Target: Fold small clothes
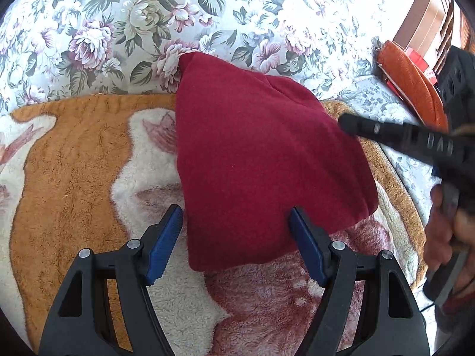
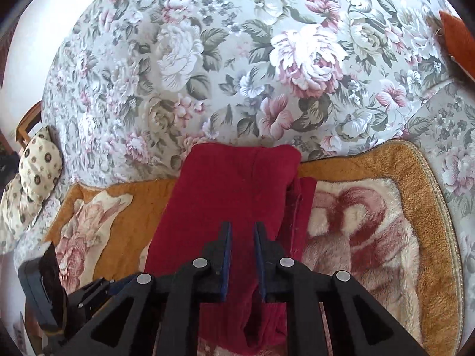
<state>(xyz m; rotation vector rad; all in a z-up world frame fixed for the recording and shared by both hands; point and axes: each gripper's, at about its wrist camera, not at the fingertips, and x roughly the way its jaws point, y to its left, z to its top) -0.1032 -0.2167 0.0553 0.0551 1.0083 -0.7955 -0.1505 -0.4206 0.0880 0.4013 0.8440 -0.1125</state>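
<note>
- The dark red garment (image 1: 261, 160) lies folded on the fleecy orange-and-cream blanket (image 1: 74, 154), its far end against the floral sofa back (image 1: 124, 23).
- The left gripper (image 1: 236, 222) stands wide apart at the garment's near edge, grasping nothing.
- The right gripper (image 2: 242, 231) is over the garment, jaws narrowly parted; whether they pinch cloth cannot be told.

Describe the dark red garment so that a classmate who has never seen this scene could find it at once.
Start at the floral sofa and drop to the orange and cream fleece blanket spread on its seat. The dark red garment lies folded in the middle of that blanket, its far end reaching the sofa back. It is the only plain, unpatterned cloth there.
</note>
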